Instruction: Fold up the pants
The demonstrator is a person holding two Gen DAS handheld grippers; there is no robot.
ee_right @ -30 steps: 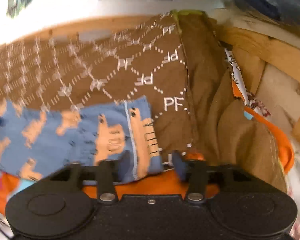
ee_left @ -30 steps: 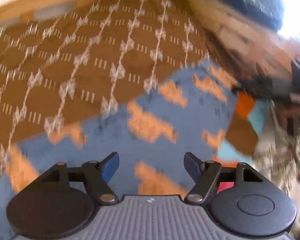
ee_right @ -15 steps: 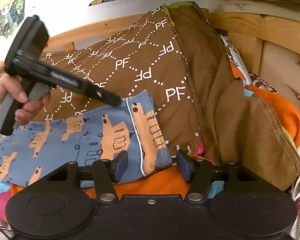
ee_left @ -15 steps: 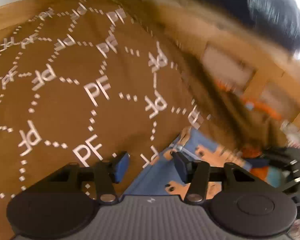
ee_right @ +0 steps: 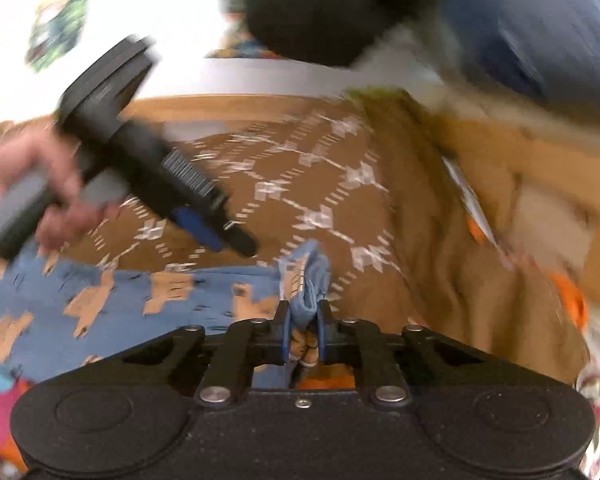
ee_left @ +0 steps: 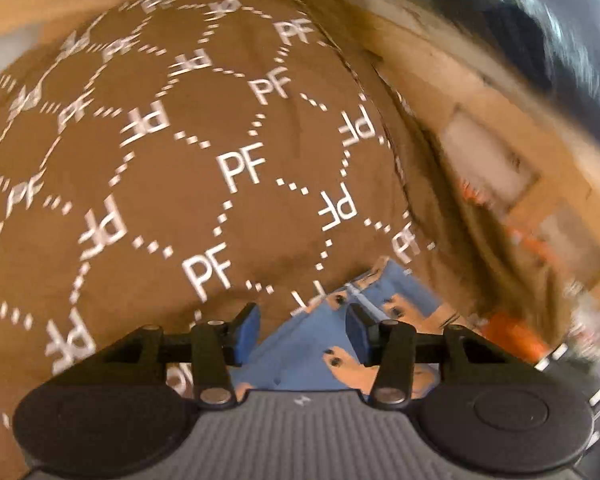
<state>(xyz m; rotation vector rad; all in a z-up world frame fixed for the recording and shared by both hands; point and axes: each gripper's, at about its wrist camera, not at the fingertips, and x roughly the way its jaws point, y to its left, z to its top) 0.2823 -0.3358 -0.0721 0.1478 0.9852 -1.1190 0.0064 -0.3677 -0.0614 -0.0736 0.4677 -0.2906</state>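
Note:
The pants (ee_right: 140, 296) are light blue with orange truck prints and lie on a brown blanket (ee_right: 300, 184) printed with white "PF" letters. My right gripper (ee_right: 303, 334) is shut on a bunched corner of the pants at their right end. My left gripper (ee_left: 300, 332) is open, its blue pads on either side of the pants' far edge (ee_left: 384, 300) where it meets the blanket (ee_left: 180, 160). The left gripper also shows in the right wrist view (ee_right: 216, 236), held by a hand just above the pants.
A wooden bed frame (ee_right: 540, 160) runs along the right. Orange cloth (ee_right: 568, 300) and patterned bedding lie at the right edge. A white wall with a poster (ee_right: 56, 20) is behind. A dark blurred shape (ee_right: 320, 12) is at the top.
My right gripper has closed on the corner of the pants, which is now bunched between its fingers. My left gripper has swung from over the pants to their far edge and stayed open.

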